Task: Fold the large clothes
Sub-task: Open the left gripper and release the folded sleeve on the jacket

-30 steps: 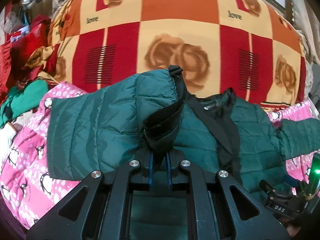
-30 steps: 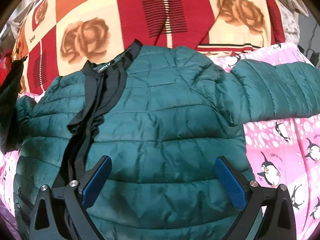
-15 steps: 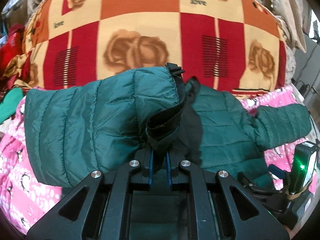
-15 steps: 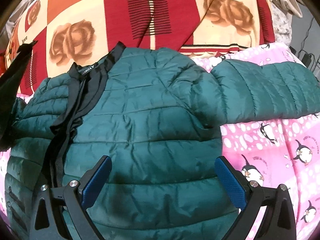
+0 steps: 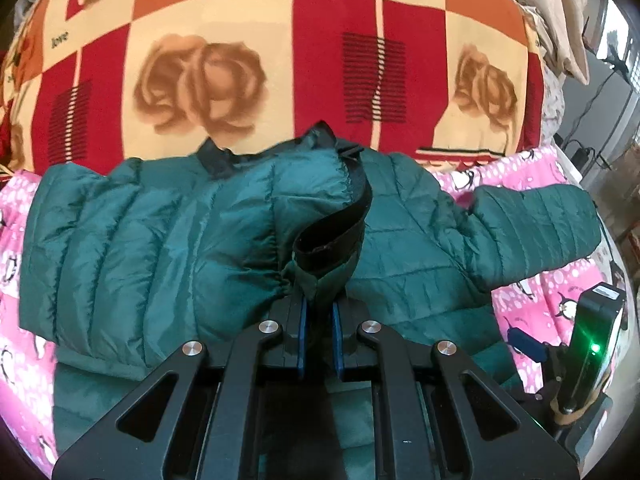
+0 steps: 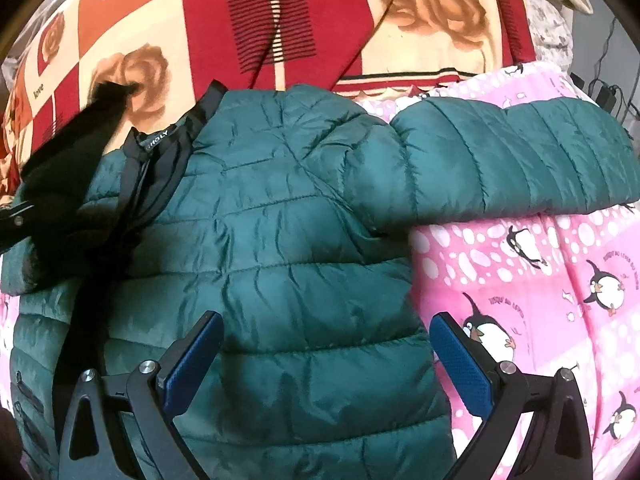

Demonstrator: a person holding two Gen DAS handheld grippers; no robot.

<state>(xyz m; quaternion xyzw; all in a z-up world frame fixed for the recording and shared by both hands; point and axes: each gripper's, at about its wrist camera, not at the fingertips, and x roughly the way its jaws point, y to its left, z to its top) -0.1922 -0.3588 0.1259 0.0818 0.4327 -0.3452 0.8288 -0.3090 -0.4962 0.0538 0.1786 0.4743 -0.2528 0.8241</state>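
Jacket, dark green quilted puffer, lies front-up on a pink penguin-print sheet, collar toward 12 o'clock. Black collar and placket run down its front at roughly 9 to 10 o'clock in the right wrist view. One sleeve stretches flat across the sheet toward 2 o'clock, apart from both grippers.

Other sleeve is lifted and brought across the chest; its black-lined cuff is bunched and curled just above the fingers. Left gripper is clamped on that cuff: blue pads nearly together, green fabric pinched between them. Same cuff shows as a dark flap at 9 to 10 o'clock in the right wrist view.

Right gripper hovers over the lower body of the jacket, fingers spread wide, nothing between them. Contact with the fabric cannot be told. Its right finger sits above the jacket's side edge where green meets pink.

Blanket, red, orange and cream squares with brown roses and the word "love", fills the background at 12 o'clock, butting against the sheet behind the collar. Right gripper body with a green light shows at 4 o'clock in the left wrist view.
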